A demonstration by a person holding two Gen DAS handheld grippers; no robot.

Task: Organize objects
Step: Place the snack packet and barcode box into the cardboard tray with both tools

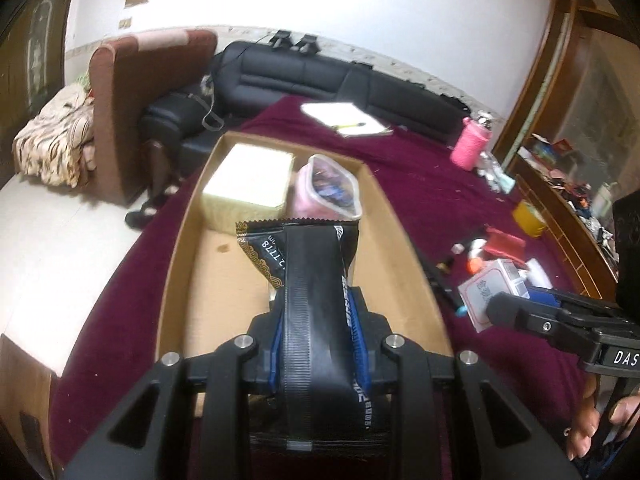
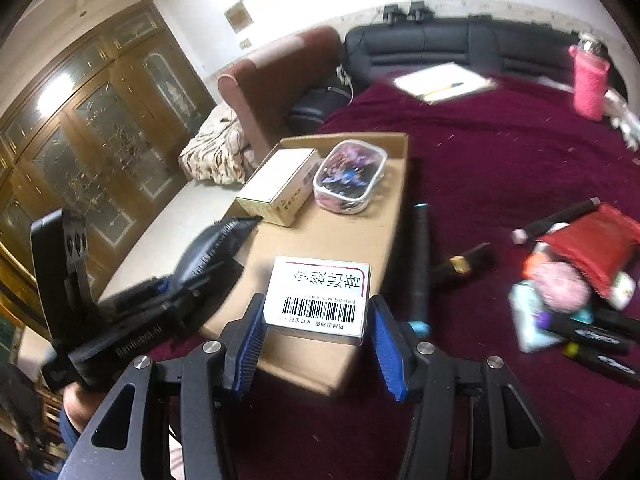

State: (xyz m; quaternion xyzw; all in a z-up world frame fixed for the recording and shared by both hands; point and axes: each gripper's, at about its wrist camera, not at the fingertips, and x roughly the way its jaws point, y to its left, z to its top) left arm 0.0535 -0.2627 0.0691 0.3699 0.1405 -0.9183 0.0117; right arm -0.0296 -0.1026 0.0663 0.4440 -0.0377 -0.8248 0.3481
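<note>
1. The left gripper [image 1: 318, 320] has its blue-padded fingers [image 1: 360, 344] clamped narrow on a black foil snack packet [image 1: 308, 280], which hangs over the shallow brown cardboard tray [image 1: 404, 248].
2. The right gripper [image 2: 316, 336] holds a white barcoded carton [image 2: 320, 296] between its fingers, above the tray's near end.
3. Beyond the fingertips, a cream box [image 1: 248, 180] and a clear plastic tub [image 1: 328, 188] sit in the tray's far end.

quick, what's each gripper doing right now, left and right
Left gripper: closed on the black snack packet, over the cardboard tray.
Right gripper: holding the small white barcode box between its blue pads.
</note>
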